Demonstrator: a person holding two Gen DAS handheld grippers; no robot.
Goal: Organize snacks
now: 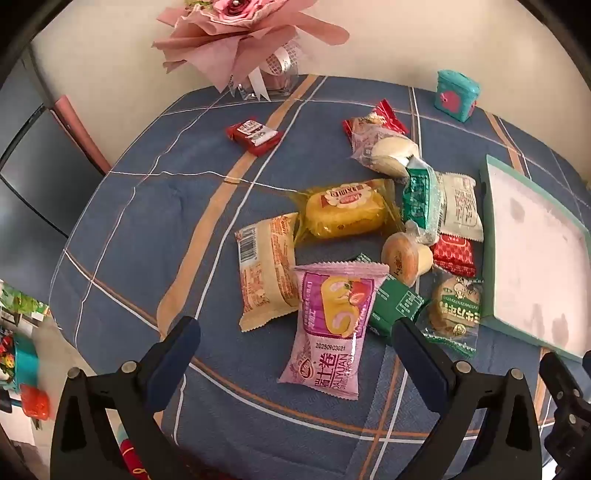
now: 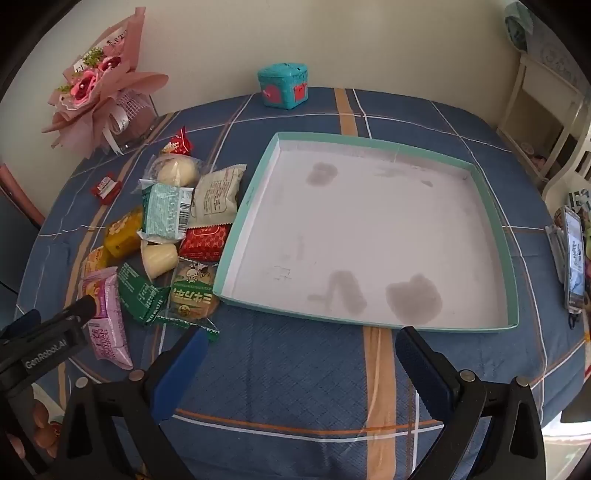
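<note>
I have both grippers tilted down over the table, which wears a blue plaid cloth. My left gripper stands spread wide with nothing pinched; the pink roll pack lies flat on the cloth between its fingers, and neither pad presses on it. My right gripper is likewise released and empty, hanging above bare cloth just before the near rim of the tray, a shallow teal-edged box with a white, stained floor and nothing in it. The snacks sit in a loose heap just left of the tray, all on the cloth: a yellow cake, a beige pack, a green wafer pack, a cookie pack touching the tray's side, a red pack, a small cup, a white bun and a pale pack. One small red bar lies apart, toward the bouquet at the far edge. A teal tin stands by the wall, well behind the tray.
</note>
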